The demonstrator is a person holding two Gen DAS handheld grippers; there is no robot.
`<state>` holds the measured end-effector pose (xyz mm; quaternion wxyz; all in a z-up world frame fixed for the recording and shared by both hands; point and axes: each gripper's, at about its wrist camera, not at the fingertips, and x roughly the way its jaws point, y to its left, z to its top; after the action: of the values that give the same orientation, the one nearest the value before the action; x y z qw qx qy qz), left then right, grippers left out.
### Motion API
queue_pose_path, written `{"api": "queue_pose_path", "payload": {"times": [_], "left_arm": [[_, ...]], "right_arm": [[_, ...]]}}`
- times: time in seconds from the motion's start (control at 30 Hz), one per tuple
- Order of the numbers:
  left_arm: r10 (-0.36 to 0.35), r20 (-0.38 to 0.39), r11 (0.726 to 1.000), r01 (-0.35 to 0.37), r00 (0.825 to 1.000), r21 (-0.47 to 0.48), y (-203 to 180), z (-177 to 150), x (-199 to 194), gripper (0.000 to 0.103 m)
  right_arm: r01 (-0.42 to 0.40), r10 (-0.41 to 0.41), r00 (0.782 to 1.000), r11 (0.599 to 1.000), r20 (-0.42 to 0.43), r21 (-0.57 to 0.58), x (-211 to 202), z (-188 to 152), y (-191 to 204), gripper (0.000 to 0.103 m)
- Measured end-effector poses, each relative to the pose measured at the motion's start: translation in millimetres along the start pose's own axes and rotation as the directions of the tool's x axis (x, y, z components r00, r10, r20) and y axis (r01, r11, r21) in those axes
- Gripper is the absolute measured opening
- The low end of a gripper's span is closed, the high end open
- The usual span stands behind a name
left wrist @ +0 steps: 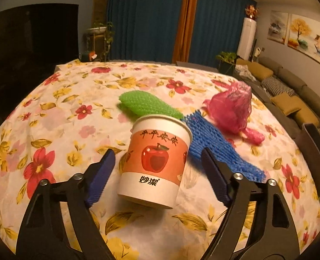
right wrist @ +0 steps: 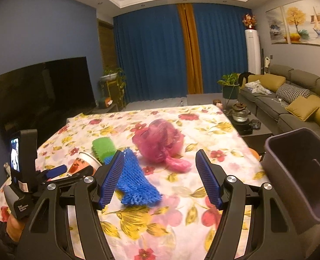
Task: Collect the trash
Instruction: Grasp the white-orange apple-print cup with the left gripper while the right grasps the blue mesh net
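Both tools gape: left tool (left wrist: 157, 164) straddles one paper cup (left wrist: 155, 162), right tool (right wrist: 160, 173) empty.

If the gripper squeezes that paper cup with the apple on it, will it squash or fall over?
The paper cup looks thin-walled, so a hard squeeze would probably dent it. It seems to be empty and light, so a nudge might tip it on the soft flowered cloth. Once on its side it would likely roll, being round. The left gripper is open around it, not touching.
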<state>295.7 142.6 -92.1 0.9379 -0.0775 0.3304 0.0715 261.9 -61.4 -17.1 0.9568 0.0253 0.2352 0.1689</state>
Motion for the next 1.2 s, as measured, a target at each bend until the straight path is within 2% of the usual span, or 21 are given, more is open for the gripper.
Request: {"api": "queue_pose_path", "payload": {"times": [0.1,0.3,0.47,0.6,0.8,1.2], "left_arm": [[-0.025,-0.023,1.000,0.025,0.999,-0.020,4,0,4,0.062],[-0.042,-0.022,0.999,0.042,0.999,-0.034,8,0,4,0.059],[-0.071,0.007,0.993,0.071,0.997,-0.093,18,2,-6,0.058],[-0.043,0.095,0.990,0.055,0.995,-0.127,30,6,-31,0.058],[-0.007,0.170,0.984,0.037,0.985,-0.173,46,12,-51,0.058],[0.001,0.185,0.978,0.038,0.983,-0.205,54,11,-57,0.058]], "right_arm": [[-0.007,0.007,1.000,1.000,-0.027,-0.008,13,-4,6,0.068],[-0.011,0.010,0.998,1.000,-0.057,-0.023,28,-7,13,0.068],[-0.030,0.026,0.994,0.999,-0.102,-0.046,44,-12,22,0.068],[-0.048,0.035,0.986,0.996,-0.164,-0.071,61,-21,29,0.068],[-0.059,0.037,0.971,0.994,-0.237,-0.087,84,-28,35,0.068],[-0.072,0.025,0.933,0.990,-0.360,-0.119,111,-37,45,0.065]]}}
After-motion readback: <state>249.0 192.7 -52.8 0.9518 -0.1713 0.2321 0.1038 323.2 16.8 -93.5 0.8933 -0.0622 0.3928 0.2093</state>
